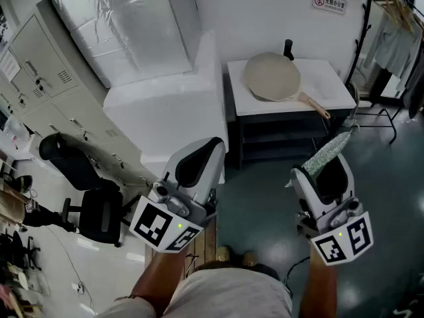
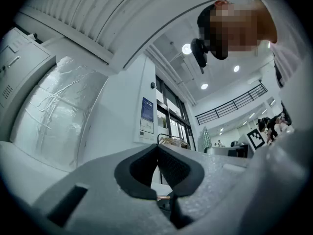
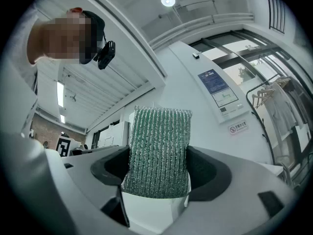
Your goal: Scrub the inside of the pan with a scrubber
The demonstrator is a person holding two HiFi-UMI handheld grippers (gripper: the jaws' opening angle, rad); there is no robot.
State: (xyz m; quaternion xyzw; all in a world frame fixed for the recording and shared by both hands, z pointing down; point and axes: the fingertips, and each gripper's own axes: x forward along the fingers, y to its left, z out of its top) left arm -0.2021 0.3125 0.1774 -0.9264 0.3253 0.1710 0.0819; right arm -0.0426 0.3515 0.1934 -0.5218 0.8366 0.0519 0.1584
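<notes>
Green scrubber (image 3: 159,151): stands upright, pinched between the jaws of the right gripper (image 3: 157,176), its ribbed mesh rising above them.
Idle left gripper (image 2: 157,153): jaws pressed together with nothing between them; held up beside the right one, both tilted a little upward in front of the person.
Beige pan (image 1: 271,77): lies on the white table (image 1: 334,91) across the room, its wooden handle pointing toward the table's right front edge, well apart from both grippers.
Done so far: only the pick-up, since the scrubber is in hand.
Left to do: by my reading all of the scrubbing. The person has to reach the table, probably steady the pan with the free gripper, and rub the mesh round its inside.
Unclear: whether the pan lies with its inside up; the head view shows only a flat pale disc.
Stage: very early.
</notes>
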